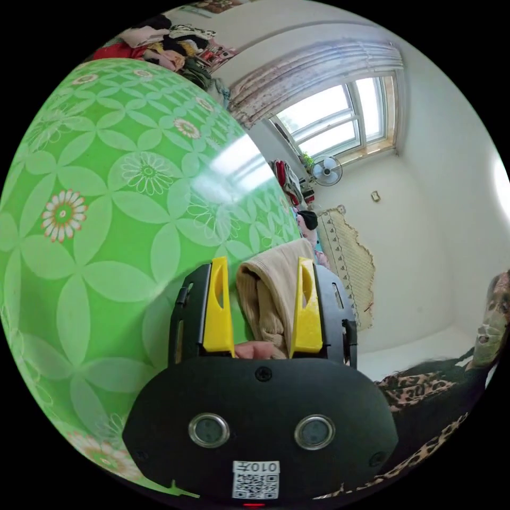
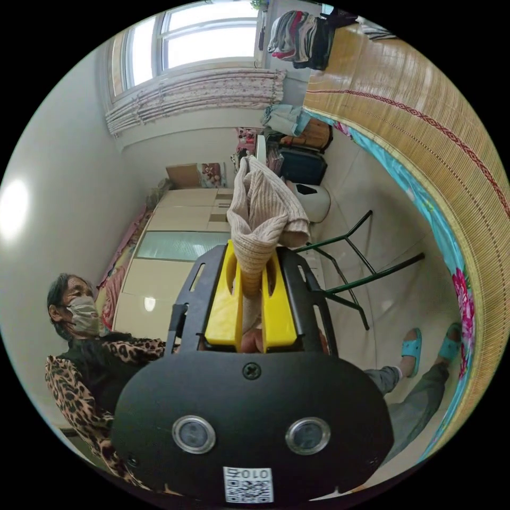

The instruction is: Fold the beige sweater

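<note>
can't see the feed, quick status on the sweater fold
Right hand-held gripper shut on beige sweater. Left hand-held gripper open, sweater bunched between jaws. Sweater lifted, unfolded. Nothing in the way.

The sweater (image 2: 263, 212) sticks up between the right tongs (image 2: 251, 313), with the folding chair (image 2: 361, 271) beside it.

**Camera placement, both gripper views**

Left gripper view: camera behind its own left gripper (image 1: 263, 297), close above a green floral surface (image 1: 106, 212), facing the far window (image 1: 340, 114) and white walls. Right gripper view: camera behind its own right gripper (image 2: 249, 297), rolled sideways, floor and woven mat (image 2: 425, 133) at right. Both views share the window (image 2: 207, 40), probably the same one, the curtain (image 2: 191, 95) and the person in a leopard-print sleeve (image 2: 69, 393).
</note>
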